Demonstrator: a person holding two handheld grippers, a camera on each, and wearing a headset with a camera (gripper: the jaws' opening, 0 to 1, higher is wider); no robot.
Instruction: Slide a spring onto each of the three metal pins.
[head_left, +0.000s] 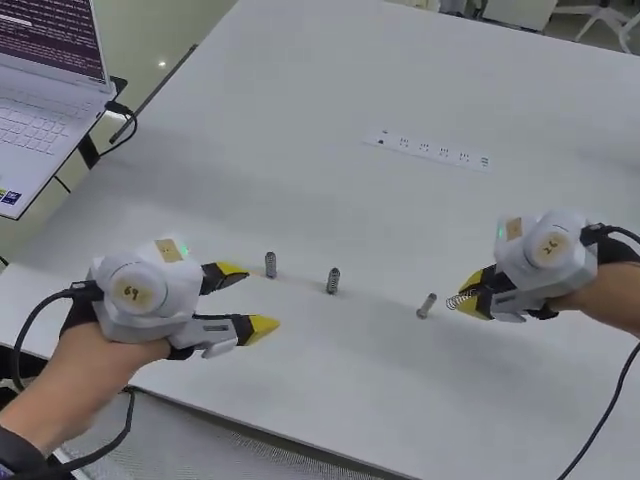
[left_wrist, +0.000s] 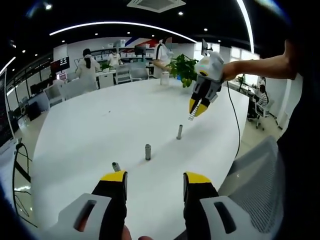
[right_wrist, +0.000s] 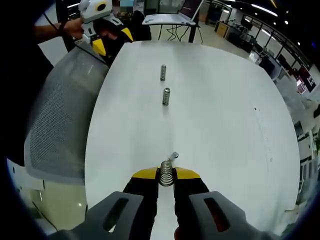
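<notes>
A broad white desk (head_left: 300, 120) with a rounded front edge carries three short grey metal pins, standing in a row near that edge. In the head view, the left pin (head_left: 270, 264) and middle pin (head_left: 333, 281) each have a coiled steel spring (head_left: 333, 285) around them. The right pin (head_left: 426, 305) is bare. Farther back lies a flat white socket strip (head_left: 432, 150).

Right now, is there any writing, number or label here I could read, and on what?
Nothing reads clearly.
Laptop screen: lines of text, too small.
Left gripper round cap: dark marks, blurred.
Right gripper round cap: dark marks, blurred.
Power strip: markings too small.
</notes>
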